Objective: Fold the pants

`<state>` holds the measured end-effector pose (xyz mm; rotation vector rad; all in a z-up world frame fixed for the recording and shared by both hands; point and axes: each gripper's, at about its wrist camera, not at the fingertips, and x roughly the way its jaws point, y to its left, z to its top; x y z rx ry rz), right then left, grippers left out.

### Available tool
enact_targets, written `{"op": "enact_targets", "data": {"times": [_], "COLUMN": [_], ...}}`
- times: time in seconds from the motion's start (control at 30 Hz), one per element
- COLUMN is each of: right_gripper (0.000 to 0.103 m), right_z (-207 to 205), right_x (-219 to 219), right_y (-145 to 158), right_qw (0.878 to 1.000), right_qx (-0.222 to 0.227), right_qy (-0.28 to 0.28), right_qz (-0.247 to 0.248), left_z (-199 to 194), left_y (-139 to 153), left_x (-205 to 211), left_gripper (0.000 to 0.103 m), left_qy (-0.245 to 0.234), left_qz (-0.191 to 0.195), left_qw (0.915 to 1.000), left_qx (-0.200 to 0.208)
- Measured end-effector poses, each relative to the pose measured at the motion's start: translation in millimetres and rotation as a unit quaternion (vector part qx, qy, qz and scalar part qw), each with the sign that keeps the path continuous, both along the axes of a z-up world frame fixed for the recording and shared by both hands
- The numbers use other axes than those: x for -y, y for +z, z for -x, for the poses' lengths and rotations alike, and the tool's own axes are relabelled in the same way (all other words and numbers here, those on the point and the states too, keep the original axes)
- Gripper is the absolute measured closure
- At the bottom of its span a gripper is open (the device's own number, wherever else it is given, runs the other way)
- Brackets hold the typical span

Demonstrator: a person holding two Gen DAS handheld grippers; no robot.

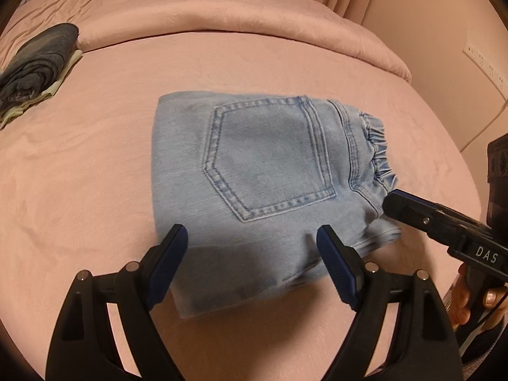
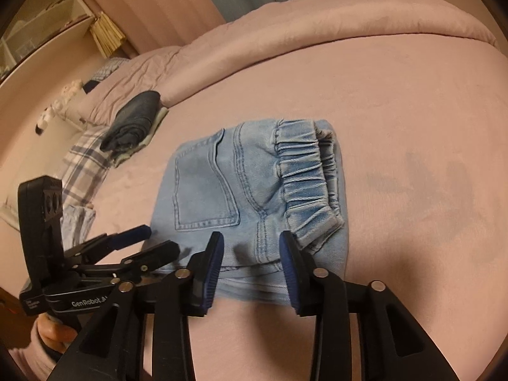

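Observation:
A pair of light blue jeans (image 1: 266, 171) lies folded into a compact rectangle on the pink bed, back pocket up, elastic waistband at its right side. In the right wrist view the jeans (image 2: 228, 190) show the gathered waistband on top. My left gripper (image 1: 250, 238) is open and empty, its fingers just over the near edge of the jeans. My right gripper (image 2: 250, 247) is open and empty at the near edge below the waistband. The right gripper also shows in the left wrist view (image 1: 400, 203), at the jeans' right corner. The left gripper shows in the right wrist view (image 2: 152, 241).
A stack of folded dark clothes (image 1: 35, 66) lies at the far left of the bed, also in the right wrist view (image 2: 133, 120). A rolled pink duvet (image 1: 222, 22) runs along the back. A plaid cloth (image 2: 82, 165) lies at the left.

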<state>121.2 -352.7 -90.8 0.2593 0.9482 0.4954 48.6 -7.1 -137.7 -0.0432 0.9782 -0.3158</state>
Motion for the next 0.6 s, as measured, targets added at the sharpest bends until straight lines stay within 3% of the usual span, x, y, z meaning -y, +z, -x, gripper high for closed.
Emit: {"op": "enact_targets", "data": {"times": [0.1, 0.2, 0.3, 0.6], "right_gripper": [0.052, 0.051, 0.04, 0.039], "right_z": [1, -1, -8, -8], "right_x": [5, 13, 24, 33], "right_y": [6, 9, 5, -4], "right_qw": [1.0, 1.0, 0.999, 0.996], "right_qx": [0.007, 0.008, -0.007, -0.034], "right_qy": [-0.013, -0.027, -0.046, -0.066], "right_qz": [0.001, -0.011, -0.028, -0.048], "left_z": [4, 3, 1, -5], "left_y": [6, 11, 11, 8], "left_x": [-8, -17, -20, -28], "left_gripper": [0.018, 0.016, 0.016, 0.015], "left_qy": [0.003, 0.012, 0.024, 0.037], "left_qz": [0.027, 0.06, 0.07, 0.071], "left_qw": [0.9996, 0.9981, 0.9972, 0.9967], "left_qx": [0.001, 0.0, -0.003, -0.013]}}
